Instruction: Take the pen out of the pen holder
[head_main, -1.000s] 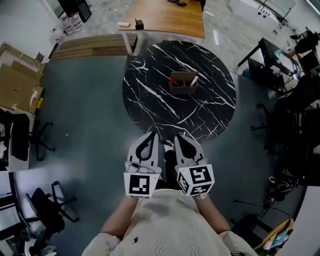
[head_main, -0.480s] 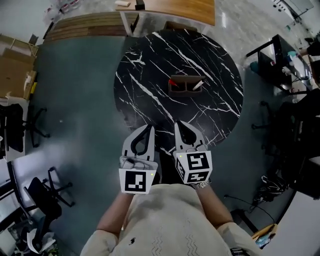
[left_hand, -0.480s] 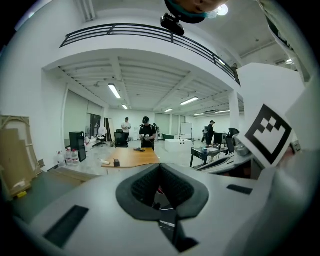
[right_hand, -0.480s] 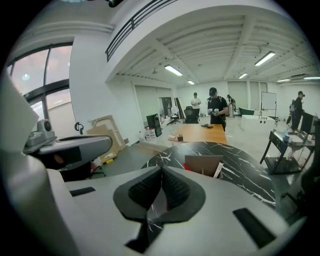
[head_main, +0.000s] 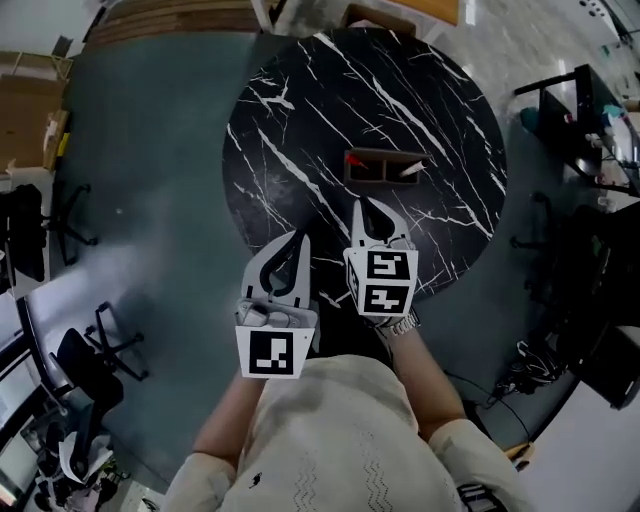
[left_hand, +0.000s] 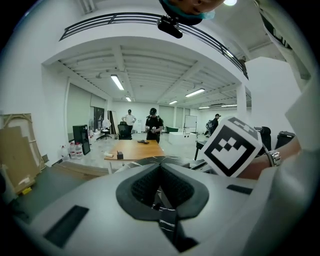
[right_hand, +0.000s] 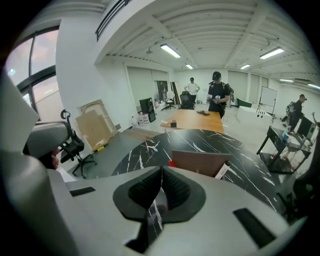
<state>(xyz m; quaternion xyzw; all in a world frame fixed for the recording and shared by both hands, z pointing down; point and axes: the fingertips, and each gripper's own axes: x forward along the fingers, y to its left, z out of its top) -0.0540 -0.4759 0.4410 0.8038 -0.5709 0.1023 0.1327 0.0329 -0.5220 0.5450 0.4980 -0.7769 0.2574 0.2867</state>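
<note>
Here's the pen holder (head_main: 385, 167) – a low brown box with two compartments, sitting about in the middle of the round black worktop (head_main: 300, 120) with its white veining. A white pen (head_main: 411, 170) leans out of the holder's right compartment, and a red pen (head_main: 349, 157) pokes up at the left end; the right gripper view shows the same, with the holder (right_hand: 200, 162) straight ahead, white pen (right_hand: 223, 170) at its right corner and red tip (right_hand: 171, 163) at its left. The right claw (head_main: 362, 207) hangs over the near part of the worktop, pointing at the holder but well short of it and touching nothing – its jaws are clenched tip to tip with nothing between them. The left claw (head_main: 298, 240) sits further back and to the left, over the worktop's near edge, jaws likewise pressed together and empty. Beyond the worktop's far edge stands a wooden table (right_hand: 195, 120), and office chairs (head_main: 85, 350) stand on the grey floor off to the left.
</note>
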